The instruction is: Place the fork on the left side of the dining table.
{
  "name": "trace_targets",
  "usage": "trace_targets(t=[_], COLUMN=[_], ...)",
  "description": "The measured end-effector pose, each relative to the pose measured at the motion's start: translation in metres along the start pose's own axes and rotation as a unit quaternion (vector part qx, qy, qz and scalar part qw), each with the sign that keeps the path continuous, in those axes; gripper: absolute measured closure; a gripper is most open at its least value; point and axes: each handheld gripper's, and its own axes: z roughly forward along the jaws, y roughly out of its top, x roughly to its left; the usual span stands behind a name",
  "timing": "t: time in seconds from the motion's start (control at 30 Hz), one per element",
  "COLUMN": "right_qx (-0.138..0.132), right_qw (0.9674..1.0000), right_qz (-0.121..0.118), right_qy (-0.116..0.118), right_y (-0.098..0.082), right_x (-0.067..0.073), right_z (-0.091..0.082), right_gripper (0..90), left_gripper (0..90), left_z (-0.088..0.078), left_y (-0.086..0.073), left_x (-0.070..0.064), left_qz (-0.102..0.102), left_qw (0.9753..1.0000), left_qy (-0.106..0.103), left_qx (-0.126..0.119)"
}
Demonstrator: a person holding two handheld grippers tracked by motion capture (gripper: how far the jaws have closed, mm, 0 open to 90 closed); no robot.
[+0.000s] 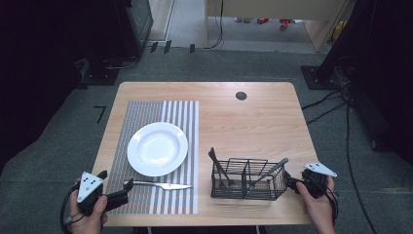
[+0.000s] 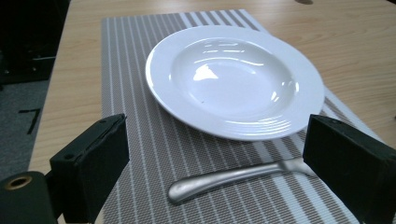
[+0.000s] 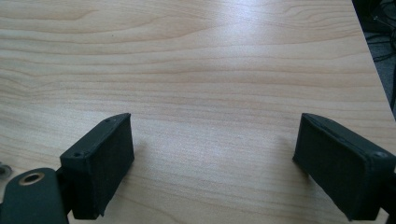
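Observation:
A white deep plate (image 1: pixel 157 148) (image 2: pixel 233 79) rests on a grey striped placemat (image 1: pixel 146 114) (image 2: pixel 140 140). In front of it on the mat lies a metal table knife (image 1: pixel 158 185) (image 2: pixel 229 178), handle toward the left. My left gripper (image 1: pixel 113 189) (image 2: pixel 217 140) is open at the mat's near left corner, its jaws either side of the knife handle's end and not touching it. A black wire caddy (image 1: pixel 248 179) holds a few utensils. My right gripper (image 1: pixel 291 184) (image 3: pixel 215 140) is open just right of the caddy, over bare wood, with nothing between its jaws.
The wooden table (image 1: pixel 253 122) (image 3: pixel 196 60) has a round dark cable hole (image 1: pixel 241 95) at the back. Its right edge is close to my right gripper. Cables and equipment stands lie on the carpet around the table.

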Motion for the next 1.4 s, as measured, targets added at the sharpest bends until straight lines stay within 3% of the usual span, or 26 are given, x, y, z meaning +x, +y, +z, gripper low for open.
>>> trace_targets(t=[0.33, 0.67, 0.83, 1.2, 1.4], right_qx=[0.000, 0.000, 0.000, 0.000, 0.000], right_qw=[1.0000, 1.0000, 1.0000, 1.0000, 1.0000], right_qz=[-0.001, 0.000, -0.001, -0.001, -0.001], right_qy=[0.000, 0.000, 0.000, 0.000, 0.000], right_y=[0.000, 0.000, 0.000, 0.000, 0.000], right_x=[0.000, 0.000, 0.000, 0.000, 0.000], right_z=[0.000, 0.000, 0.000, 0.000, 0.000], right_gripper=[11.8, 11.8, 11.8, 11.8, 11.8], left_gripper=[7.2, 7.2, 7.2, 7.2, 7.2], left_z=[0.004, 0.015, 0.021, 0.029, 0.036], left_y=[0.023, 0.051, 0.058, 0.068, 0.072], left_x=[-0.022, -0.061, -0.077, -0.097, -0.112], left_qz=[0.002, 0.024, 0.034, 0.034, 0.040], left_qw=[0.9994, 0.9966, 0.9951, 0.9929, 0.9902], left_qy=[-0.030, -0.070, -0.085, -0.107, -0.128], left_qx=[-0.018, -0.036, -0.037, -0.040, -0.039])
